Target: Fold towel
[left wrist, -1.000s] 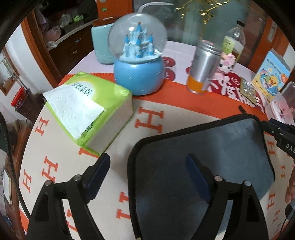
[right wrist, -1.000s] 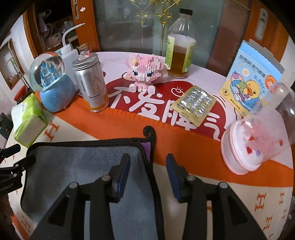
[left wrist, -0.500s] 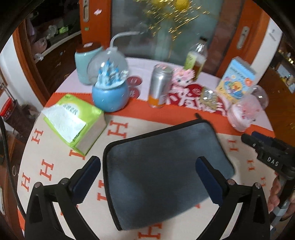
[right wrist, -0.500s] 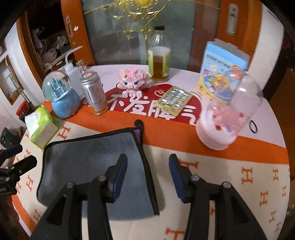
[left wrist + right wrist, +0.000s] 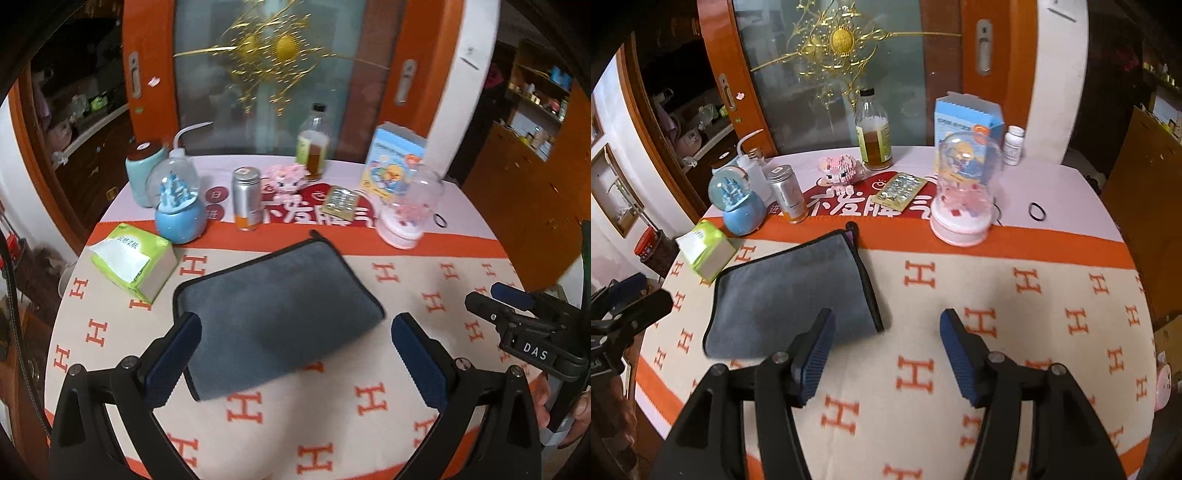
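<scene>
A grey towel (image 5: 273, 310) with a black edge lies folded flat on the orange and cream cloth; it also shows in the right wrist view (image 5: 790, 291). My left gripper (image 5: 295, 354) is open and empty, raised above the towel's near edge. My right gripper (image 5: 886, 350) is open and empty, raised to the right of the towel's near right corner. The right gripper also shows at the right edge of the left wrist view (image 5: 517, 314), and the left gripper at the left edge of the right wrist view (image 5: 624, 310).
A green tissue pack (image 5: 133, 262), a blue snow globe (image 5: 177, 210), a silver can (image 5: 246, 199), a pink toy (image 5: 288, 181), a bottle (image 5: 313, 147), a pill blister (image 5: 340, 201), a picture box (image 5: 391, 158) and a pink-based clear dome (image 5: 406, 218) stand behind the towel.
Both grippers have pulled back and up from the towel and opened wider. The towel stays flat on the cloth.
</scene>
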The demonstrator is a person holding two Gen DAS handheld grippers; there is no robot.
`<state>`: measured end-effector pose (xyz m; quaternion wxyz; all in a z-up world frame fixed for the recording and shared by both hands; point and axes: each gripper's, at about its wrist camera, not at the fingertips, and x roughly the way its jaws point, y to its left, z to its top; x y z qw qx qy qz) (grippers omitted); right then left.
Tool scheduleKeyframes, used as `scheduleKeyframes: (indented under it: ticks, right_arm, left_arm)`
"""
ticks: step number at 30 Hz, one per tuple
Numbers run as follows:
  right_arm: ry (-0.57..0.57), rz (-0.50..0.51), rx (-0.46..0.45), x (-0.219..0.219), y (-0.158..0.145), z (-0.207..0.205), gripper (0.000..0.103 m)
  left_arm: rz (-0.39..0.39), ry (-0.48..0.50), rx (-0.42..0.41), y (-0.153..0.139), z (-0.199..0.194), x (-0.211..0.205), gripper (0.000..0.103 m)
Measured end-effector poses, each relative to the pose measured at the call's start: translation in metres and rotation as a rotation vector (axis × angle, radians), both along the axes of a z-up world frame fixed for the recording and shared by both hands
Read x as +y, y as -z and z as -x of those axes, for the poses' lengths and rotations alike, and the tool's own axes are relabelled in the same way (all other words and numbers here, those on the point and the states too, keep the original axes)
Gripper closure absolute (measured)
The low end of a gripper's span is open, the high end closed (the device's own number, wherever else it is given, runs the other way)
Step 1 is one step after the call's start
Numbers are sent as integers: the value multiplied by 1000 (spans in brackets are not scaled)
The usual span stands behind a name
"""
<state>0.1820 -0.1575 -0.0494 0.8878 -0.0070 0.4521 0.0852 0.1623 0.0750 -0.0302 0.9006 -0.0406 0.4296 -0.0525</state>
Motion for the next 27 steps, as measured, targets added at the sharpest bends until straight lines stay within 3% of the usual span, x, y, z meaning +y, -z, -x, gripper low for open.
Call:
scheduleKeyframes:
  ticks: [13, 27]
  right_arm:
    - [41, -19, -12, -42, -31, 82, 44]
    - [38, -12, -52, -51, -44, 163, 44]
  left_arm:
    - [23, -19, -7, -26, 77, -36, 1]
    - [-65, -67, -43, -43, 157, -60, 1]
